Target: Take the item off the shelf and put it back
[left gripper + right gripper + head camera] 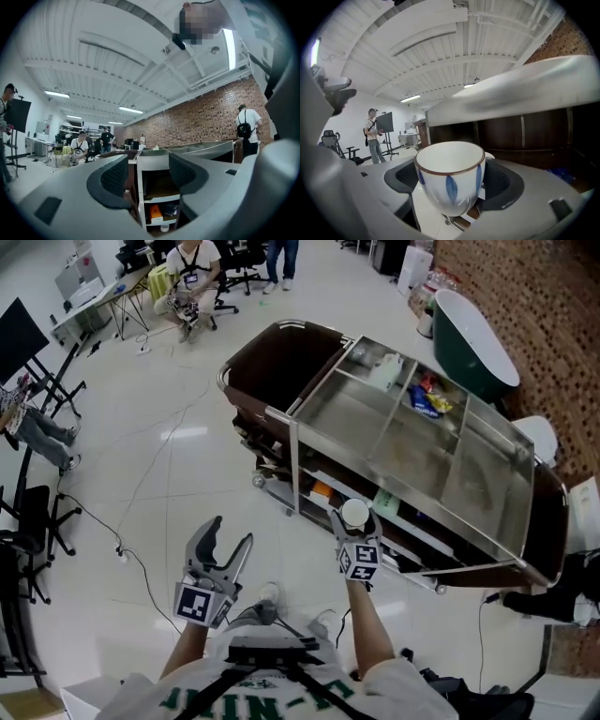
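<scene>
Our right claw (452, 179) is clamped on a white teacup (451, 177) with blue leaf marks and a brown rim. Both pads press its sides and the cup sits upright, mouth up. In the head view the cup is at the tip of this claw, just in front of the open lower shelves (394, 521) of a wheeled shelf cart (293, 423). In the right gripper view, the cart's steel top runs overhead, above the cup, with dark panels behind it.

Our left claw (147, 177) is off to the left of the right one, near the cart but clear of it. Its jaws stand apart with nothing between them. Beyond the gap we see the cart's corner post and an orange item (156, 213) on a low shelf.
</scene>
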{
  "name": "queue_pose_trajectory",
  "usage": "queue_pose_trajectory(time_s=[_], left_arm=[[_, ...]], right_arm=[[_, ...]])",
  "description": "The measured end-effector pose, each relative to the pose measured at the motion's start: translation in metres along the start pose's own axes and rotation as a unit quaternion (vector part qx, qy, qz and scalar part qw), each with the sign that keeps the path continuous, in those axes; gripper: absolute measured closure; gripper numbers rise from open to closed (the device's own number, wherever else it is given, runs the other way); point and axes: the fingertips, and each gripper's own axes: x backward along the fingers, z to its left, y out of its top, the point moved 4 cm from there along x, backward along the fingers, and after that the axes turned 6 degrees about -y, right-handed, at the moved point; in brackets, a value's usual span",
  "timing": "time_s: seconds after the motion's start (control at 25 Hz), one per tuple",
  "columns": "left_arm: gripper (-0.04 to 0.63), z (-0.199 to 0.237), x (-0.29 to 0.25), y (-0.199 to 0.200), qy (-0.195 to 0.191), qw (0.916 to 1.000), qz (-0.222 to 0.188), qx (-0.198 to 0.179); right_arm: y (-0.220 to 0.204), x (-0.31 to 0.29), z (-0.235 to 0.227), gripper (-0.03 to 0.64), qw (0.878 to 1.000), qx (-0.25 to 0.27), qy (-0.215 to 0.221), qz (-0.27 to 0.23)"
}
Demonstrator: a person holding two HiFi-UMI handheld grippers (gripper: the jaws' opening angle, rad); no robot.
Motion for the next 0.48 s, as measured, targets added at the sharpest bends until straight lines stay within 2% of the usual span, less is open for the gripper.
queue_pose_trajectory(time_s=[0.28, 0.48], left_arm=[[0.328, 0.007, 0.002, -0.016, 0.022, 0.9991, 0.036, 0.001], [0.328, 0.013, 0.005, -0.029, 0.031, 0.9976, 0.062, 0.001]], right_arm=[[-0.018, -0.097, -0.036, 0.209, 0.999, 0.017, -0.020, 0.018], [-0.027, -0.144, -0.064, 0.209, 0.999, -0.002, -0.043, 0.020]])
